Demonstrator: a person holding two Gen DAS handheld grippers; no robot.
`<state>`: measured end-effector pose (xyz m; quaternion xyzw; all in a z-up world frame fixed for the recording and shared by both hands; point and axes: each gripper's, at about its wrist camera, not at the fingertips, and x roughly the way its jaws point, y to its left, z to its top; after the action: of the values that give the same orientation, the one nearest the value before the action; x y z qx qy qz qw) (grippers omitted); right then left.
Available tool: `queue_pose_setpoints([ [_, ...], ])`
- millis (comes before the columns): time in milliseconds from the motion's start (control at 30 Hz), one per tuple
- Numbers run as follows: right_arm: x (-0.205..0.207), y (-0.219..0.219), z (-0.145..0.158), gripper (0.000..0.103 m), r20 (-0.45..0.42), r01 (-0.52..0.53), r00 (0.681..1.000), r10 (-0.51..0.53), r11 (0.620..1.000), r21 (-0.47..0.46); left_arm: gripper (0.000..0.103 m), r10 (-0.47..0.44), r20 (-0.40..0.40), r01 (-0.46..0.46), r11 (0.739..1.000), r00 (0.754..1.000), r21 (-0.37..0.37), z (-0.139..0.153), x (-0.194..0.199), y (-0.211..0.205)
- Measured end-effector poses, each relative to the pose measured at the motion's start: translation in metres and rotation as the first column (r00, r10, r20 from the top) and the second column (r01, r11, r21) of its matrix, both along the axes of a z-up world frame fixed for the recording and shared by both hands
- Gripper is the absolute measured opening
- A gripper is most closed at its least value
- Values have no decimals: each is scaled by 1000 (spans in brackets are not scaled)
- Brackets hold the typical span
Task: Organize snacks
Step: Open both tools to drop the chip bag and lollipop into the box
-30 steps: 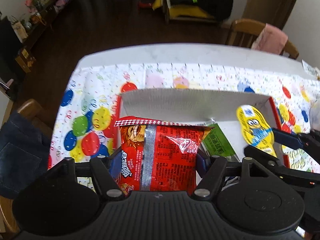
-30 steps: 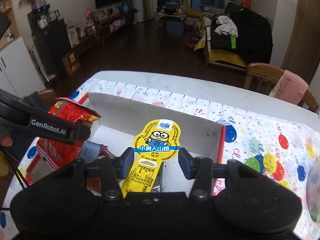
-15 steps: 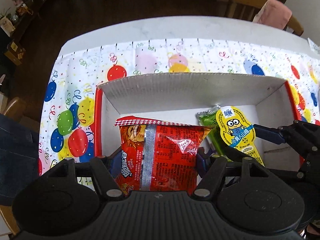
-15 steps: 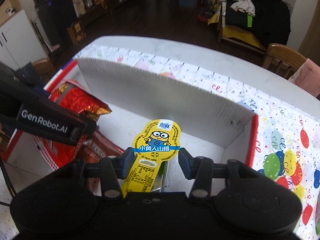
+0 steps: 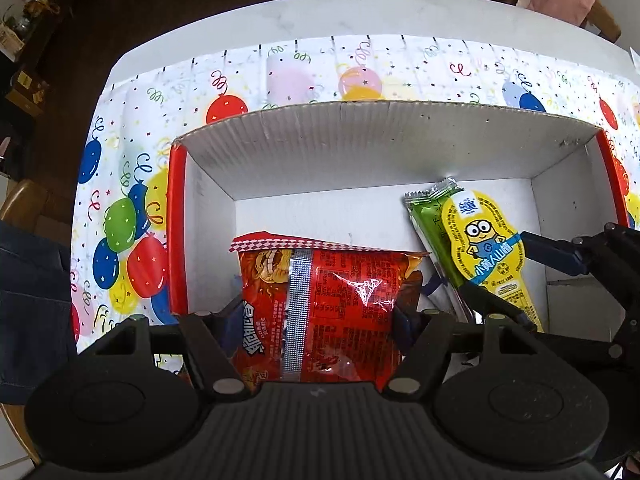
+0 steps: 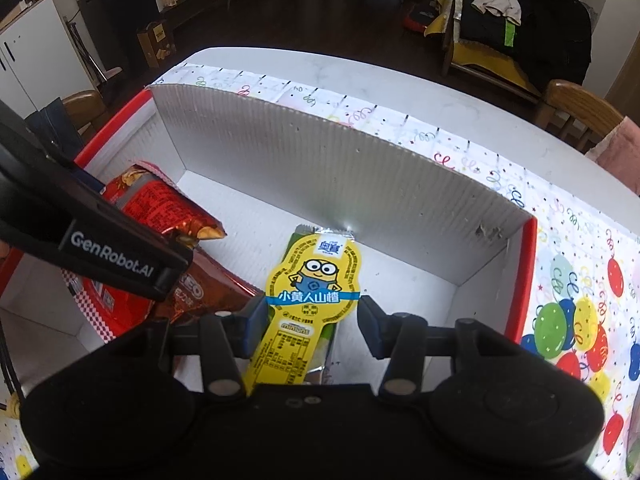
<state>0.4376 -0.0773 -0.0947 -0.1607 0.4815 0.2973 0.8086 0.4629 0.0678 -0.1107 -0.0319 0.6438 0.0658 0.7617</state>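
Left wrist view: left hand-held gripper (image 5: 316, 320) clamps red snack bag (image 5: 324, 304) inside the cardboard box (image 5: 360, 148), near its left wall. Right hand-held gripper (image 6: 312, 320), half closed, pinches yellow minion snack (image 6: 310, 292) over a green packet (image 5: 430, 224) toward the box's right. Placing step; next, probably release both. Box sits on balloon-print cloth (image 5: 120, 216) over white counter (image 5: 320, 16); chairs, dark floor beyond.

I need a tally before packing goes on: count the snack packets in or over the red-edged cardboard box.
4, maybe more hidden. Red crinkly bag in the left gripper; yellow cartoon packet in the right gripper; green wrapper under the packet; brown packet beneath the bag.
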Motion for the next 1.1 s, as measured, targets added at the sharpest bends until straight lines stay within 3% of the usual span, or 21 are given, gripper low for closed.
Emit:
queue_pose_setpoints([
  [267, -2, -10, 10, 54, -27, 37, 999, -35, 998, 52, 71, 12, 35, -11, 1000, 999, -17, 11, -10, 2],
  [600, -26, -23, 35, 59, 1, 59, 998, -60, 993, 106, 71, -4, 152, 9, 999, 988, -33, 43, -43, -2],
  [1100, -82, -44, 81, 72, 47, 71, 995, -84, 968, 242, 71, 7, 338, 15, 998, 941, -63, 91, -113, -3],
])
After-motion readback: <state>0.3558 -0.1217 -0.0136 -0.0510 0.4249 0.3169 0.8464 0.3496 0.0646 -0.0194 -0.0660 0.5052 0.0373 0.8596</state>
